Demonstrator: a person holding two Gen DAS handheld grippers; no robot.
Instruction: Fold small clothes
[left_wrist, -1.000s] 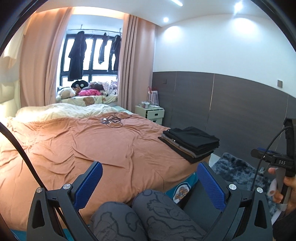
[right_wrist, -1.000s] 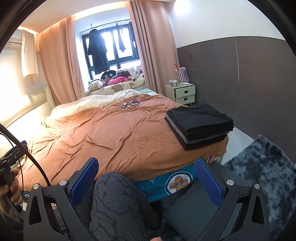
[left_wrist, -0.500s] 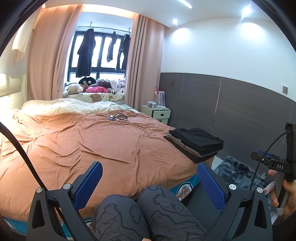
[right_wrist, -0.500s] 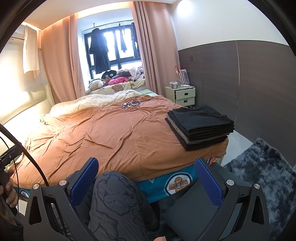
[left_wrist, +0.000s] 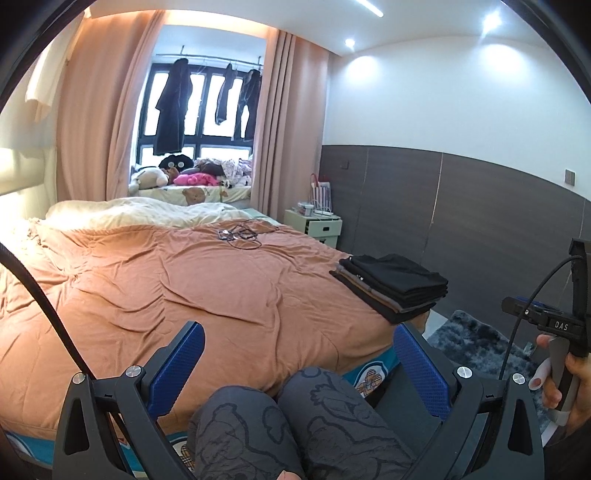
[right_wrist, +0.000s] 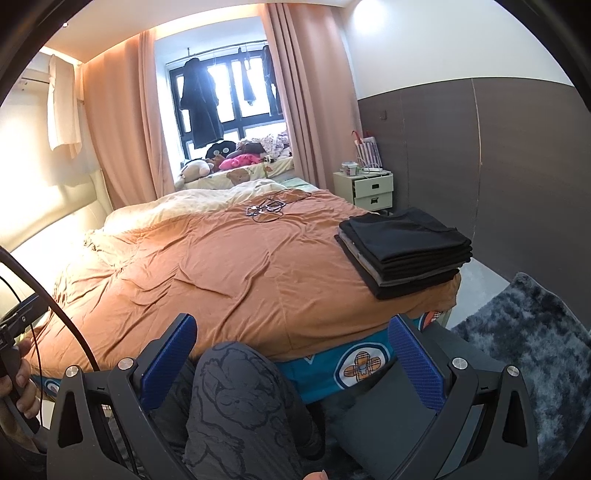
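The left tool (left_wrist: 299, 365) has its blue pads spread apart, gripping nothing; the right tool (right_wrist: 291, 360) is likewise spread and empty. Both are held low over the person's patterned knees (left_wrist: 295, 417). The stack of folded dark clothes (right_wrist: 404, 249) rests on the bed (right_wrist: 221, 273), ahead and right of each tool, at the bed's near right corner.
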